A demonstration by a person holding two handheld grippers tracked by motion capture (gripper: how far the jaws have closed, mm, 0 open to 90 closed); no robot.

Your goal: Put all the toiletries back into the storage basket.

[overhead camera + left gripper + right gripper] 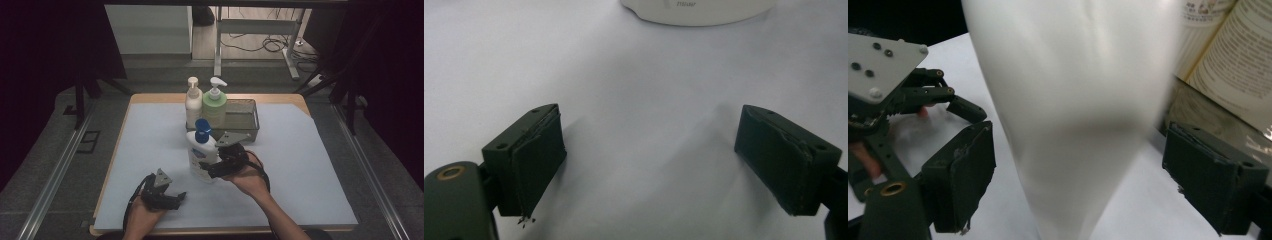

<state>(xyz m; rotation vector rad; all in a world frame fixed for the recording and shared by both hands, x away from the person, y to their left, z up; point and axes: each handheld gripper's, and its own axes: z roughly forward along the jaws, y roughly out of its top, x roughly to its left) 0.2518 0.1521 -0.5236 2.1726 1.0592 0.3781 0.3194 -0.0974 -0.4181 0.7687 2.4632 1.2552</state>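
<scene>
The table [320, 200] was covered in a pale blue-grey sheet, so plenty of room up front. The white pump bottle with a blue cap [201, 152] stood mid-table, just before the grey wire basket [247, 127]. The right gripper [1075, 185] straddled it, fingers spread, probably lining up a grab. The left gripper [649, 160] idled nearby, released, holding nothing.

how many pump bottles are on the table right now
3: a cream bottle and a green bottle at the wire tray's left end, a blue-capped bottle at the right gripper.
</scene>
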